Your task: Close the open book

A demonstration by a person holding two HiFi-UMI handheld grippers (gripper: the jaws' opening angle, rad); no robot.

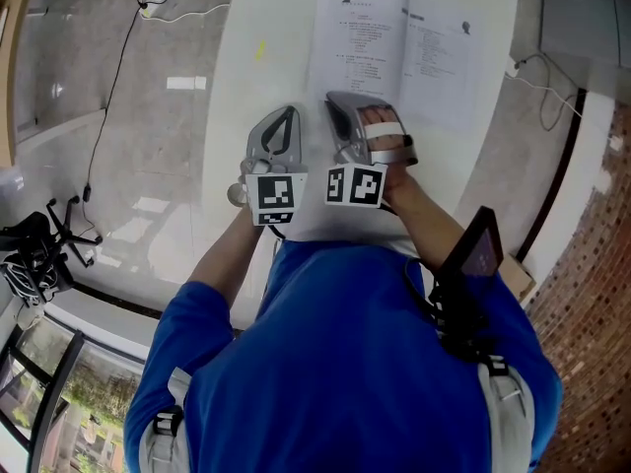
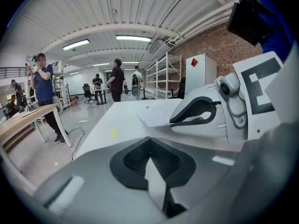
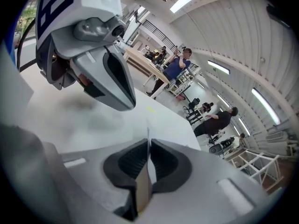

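Note:
The open book (image 1: 394,52) lies flat on the white table (image 1: 256,28), its printed pages facing up; in the left gripper view the book (image 2: 159,113) shows ahead on the right. My right gripper (image 1: 340,101) reaches over the book's near edge, and its jaws are shut on the thin edge of a page (image 3: 142,190), which runs between the dark pads. The right gripper (image 3: 148,143) points down at the table. Just left of it, my left gripper (image 1: 286,114) hovers over bare table beside the book. The left gripper (image 2: 149,141) has its tips together and holds nothing.
A small yellow mark (image 1: 260,49) sits on the table left of the book. Cables (image 1: 118,57) trail over the floor on the left, and another cable (image 1: 537,77) runs off the table's right edge. People (image 2: 117,80) and a wooden desk (image 2: 23,120) stand farther back.

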